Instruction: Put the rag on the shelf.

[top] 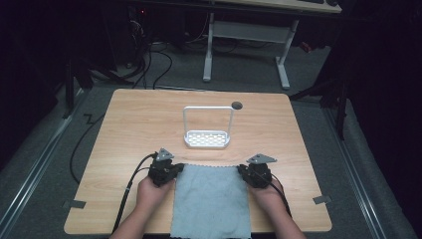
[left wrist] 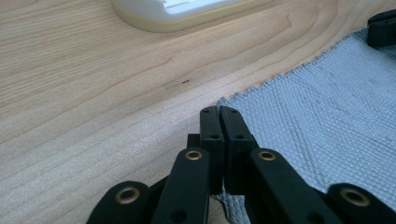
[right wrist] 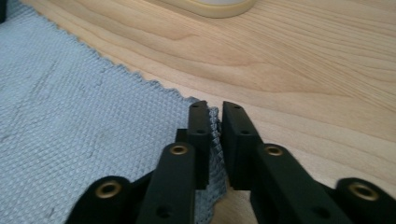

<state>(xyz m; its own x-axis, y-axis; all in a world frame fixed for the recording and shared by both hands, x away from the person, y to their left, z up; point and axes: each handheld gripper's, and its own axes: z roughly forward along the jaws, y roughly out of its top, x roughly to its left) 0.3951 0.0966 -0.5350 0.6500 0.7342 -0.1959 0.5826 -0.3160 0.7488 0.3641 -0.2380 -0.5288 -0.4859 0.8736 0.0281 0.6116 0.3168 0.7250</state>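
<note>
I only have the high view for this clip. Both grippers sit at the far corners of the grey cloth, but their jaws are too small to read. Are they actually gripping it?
Observer: The left gripper has its jaws pressed together right at the corner of the grey cloth; the cloth comes out beneath them, so it looks pinched.
Operator: And the right one?
Observer: The right gripper has a fold of that cloth's corner standing up between its jaws, clamped.
Operator: Is the cloth woven or smooth?
Observer: Close up it shows a fine waffle-like weave with a zigzag-cut edge.
</note>
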